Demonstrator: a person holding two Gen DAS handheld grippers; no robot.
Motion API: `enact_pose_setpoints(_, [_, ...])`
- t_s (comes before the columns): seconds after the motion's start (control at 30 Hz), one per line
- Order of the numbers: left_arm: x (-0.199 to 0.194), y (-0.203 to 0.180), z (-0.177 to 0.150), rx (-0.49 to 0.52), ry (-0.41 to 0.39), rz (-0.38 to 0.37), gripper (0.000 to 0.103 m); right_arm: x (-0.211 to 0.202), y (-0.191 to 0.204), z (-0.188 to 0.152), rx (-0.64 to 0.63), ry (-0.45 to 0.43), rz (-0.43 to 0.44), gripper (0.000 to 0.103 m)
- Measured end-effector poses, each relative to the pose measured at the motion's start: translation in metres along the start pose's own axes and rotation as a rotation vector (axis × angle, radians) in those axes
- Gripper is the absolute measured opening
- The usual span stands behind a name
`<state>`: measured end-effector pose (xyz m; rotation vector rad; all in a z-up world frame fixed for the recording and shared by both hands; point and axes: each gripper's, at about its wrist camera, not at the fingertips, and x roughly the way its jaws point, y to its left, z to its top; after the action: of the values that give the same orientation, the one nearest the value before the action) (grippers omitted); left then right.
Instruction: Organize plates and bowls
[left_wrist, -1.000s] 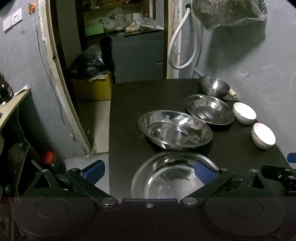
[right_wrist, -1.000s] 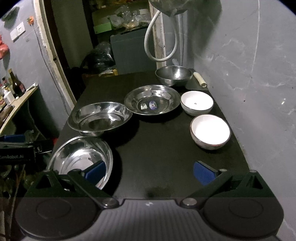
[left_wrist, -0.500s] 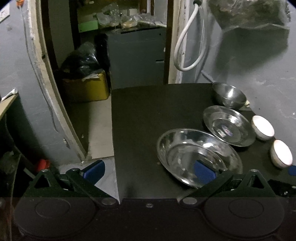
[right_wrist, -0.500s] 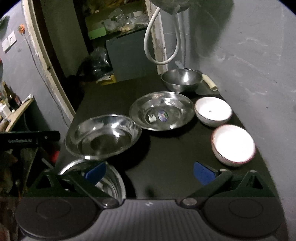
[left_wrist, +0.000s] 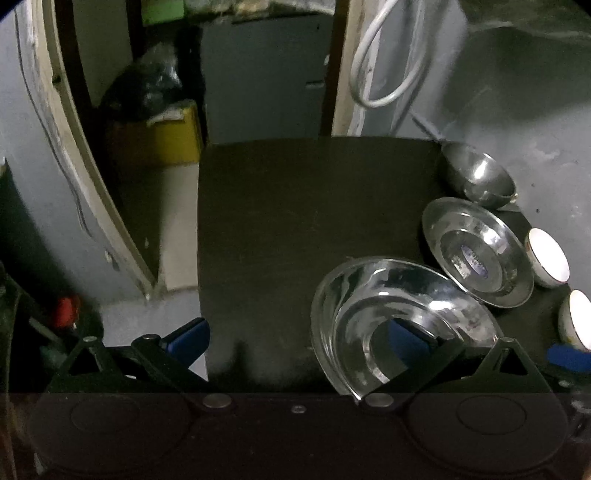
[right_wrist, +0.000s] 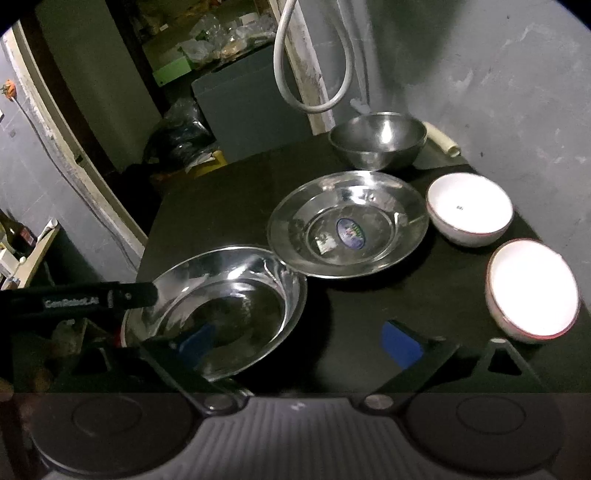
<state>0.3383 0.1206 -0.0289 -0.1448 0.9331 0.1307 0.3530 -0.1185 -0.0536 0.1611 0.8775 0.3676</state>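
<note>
A dark surface (right_wrist: 369, 332) is set against a grey wall (right_wrist: 517, 92), and the dishes are gathered along its wall side. At the near edge a wide steel bowl (right_wrist: 229, 306) is seen, its rim just meeting that of a flat steel plate (right_wrist: 347, 225) farther in. Beyond the plate, at the far corner by the wall, a deep steel bowl (right_wrist: 376, 138) is placed upright. Between the plate and the wall a white bowl (right_wrist: 469, 210) is found, and a second white bowl (right_wrist: 532, 291) sits nearer the front edge, just beside the wall edge. A pale roll (right_wrist: 441, 138) is laid behind the deep bowl, and a white hose (right_wrist: 310, 92) is looped on the wall above it.

The right gripper (right_wrist: 299, 341) is held above the near edge with its jaws spread wide; they have just been closing a little. One blue pad is seen over the wide bowl's hollow and the other over bare surface, so that the near rim lies between them, but no pad is seen pressing on it.

In the left wrist view the left gripper (left_wrist: 299, 338) is also released, its jaws wide apart: one pad (left_wrist: 406, 334) is seen over the inside of the wide steel bowl (left_wrist: 402, 321), the other beyond the surface's open side edge, over the floor (left_wrist: 177, 236). Nothing is grasped.
</note>
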Motion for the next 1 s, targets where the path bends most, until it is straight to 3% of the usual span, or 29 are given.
enact_pose_setpoints(0.3, [0.008, -0.001, 0.001, -0.038, 0.046, -0.037, 0.098, 0.011, 0.004, -0.004, 0.058, 0.007, 0.015, 0.078])
enact_pose_setpoints(0.37, [0.008, -0.001, 0.001, -0.048, 0.042, -0.051, 0.093, 0.013, 0.005, -0.003, 0.064, 0.002, 0.013, 0.067])
enact_pose_setpoints(0.5, [0.007, -0.004, 0.001, -0.058, 0.036, -0.072, 0.085, 0.017, 0.003, -0.001, 0.095, 0.012, 0.020, 0.056])
enact_pose_setpoints(0.67, [0.008, -0.005, -0.001, -0.060, 0.042, -0.089, 0.066, 0.020, 0.003, -0.001, 0.108, 0.017, 0.034, 0.036])
enact_pose_setpoints(0.77, [0.008, -0.004, -0.002, -0.071, 0.051, -0.108, 0.050, 0.021, 0.003, -0.001, 0.115, 0.023, 0.054, 0.032])
enact_pose_setpoints(1.0, [0.012, -0.003, -0.004, -0.083, 0.067, -0.135, 0.039, 0.024, 0.002, -0.001, 0.124, 0.036, 0.076, 0.025])
